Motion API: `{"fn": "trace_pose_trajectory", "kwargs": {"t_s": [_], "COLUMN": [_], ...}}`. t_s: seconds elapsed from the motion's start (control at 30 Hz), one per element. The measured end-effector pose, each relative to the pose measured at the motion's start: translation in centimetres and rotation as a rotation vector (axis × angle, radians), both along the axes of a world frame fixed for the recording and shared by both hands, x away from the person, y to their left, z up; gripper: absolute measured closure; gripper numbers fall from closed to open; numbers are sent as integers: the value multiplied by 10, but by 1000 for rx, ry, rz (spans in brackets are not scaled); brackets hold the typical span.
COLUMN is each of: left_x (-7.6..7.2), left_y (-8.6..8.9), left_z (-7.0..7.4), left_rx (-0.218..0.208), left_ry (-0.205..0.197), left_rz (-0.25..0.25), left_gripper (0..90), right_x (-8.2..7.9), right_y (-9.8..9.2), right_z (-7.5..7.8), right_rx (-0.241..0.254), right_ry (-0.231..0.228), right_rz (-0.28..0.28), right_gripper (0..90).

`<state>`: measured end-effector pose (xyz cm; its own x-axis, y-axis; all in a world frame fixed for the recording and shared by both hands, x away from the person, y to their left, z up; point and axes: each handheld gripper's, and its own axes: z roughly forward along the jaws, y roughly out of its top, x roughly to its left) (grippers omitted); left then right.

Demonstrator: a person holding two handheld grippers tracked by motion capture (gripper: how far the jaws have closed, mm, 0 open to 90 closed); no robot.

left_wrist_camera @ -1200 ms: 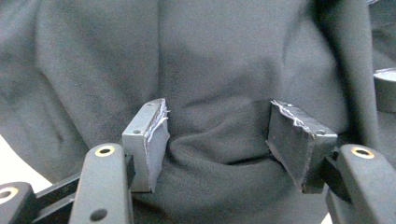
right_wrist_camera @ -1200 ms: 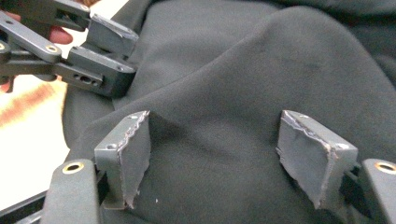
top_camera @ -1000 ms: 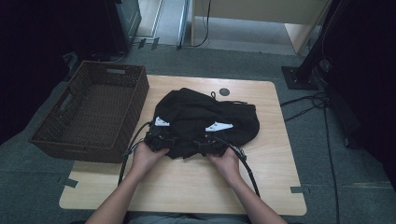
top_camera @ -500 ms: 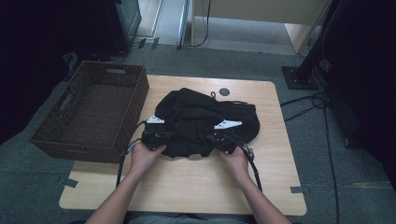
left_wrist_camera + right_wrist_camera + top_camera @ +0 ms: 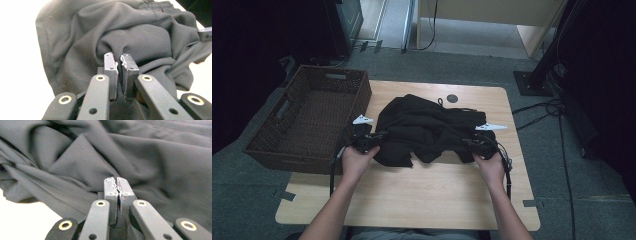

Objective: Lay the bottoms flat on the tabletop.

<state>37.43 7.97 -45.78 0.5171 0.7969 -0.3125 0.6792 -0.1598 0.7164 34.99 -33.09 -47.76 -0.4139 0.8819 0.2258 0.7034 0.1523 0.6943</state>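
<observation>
Black garment (image 5: 427, 127) is being pinched at both near corners: left gripper (image 5: 119, 62) and right gripper (image 5: 116, 185) clenched on fabric. It is best being pulled apart evenly, kept taut above the table (image 5: 422, 200).

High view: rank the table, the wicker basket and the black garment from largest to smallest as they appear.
1. table
2. wicker basket
3. black garment
The basket and garment look close in size, so their order is unsure.

Black two-jaw tongs (image 5: 118, 62) with brass-ringed rivets, grey pads, white top plates and trailing black cables.
</observation>
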Motion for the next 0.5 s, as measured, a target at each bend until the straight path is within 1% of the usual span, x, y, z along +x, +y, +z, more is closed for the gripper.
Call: {"fn": "trace_pose_trajectory", "kwargs": {"t_s": [0.07,0.1,0.17,0.23,0.27,0.3,0.33,0.4,0.43,0.47,0.5], "left_x": [2,3,6,8,8,10,11,12,12,13,13], "left_y": [0,0,1,3,3,4,4,4,3,-1,-1], "left_z": [-1,-1,-3,-3,-3,-3,-3,-3,-4,-6,-6], "left_rx": [19,25,19,15,15,10,13,10,8,14,14], "left_ry": [7,11,22,23,23,23,21,25,31,35,35], "left_rz": [13,20,35,42,42,45,44,41,37,28,28], "left_gripper": [852,852,852,851,851,851,851,848,848,837,817], "right_x": [-1,-2,-3,-4,-4,-4,-5,-5,-5,-5,-5], "right_y": [-7,-11,-19,-28,-28,-32,-39,-41,-45,-48,-47], "right_z": [0,0,0,0,0,0,0,0,0,0,-1], "right_rx": [-22,-42,-63,-38,-38,-22,-16,-17,-24,-45,-58], "right_ry": [2,1,-1,9,9,11,16,14,12,4,3], "right_rz": [-23,-37,-61,-79,-79,-82,-101,-106,-121,-138,-146], "right_gripper": [879,879,879,879,879,879,879,880,879,878,876]}}
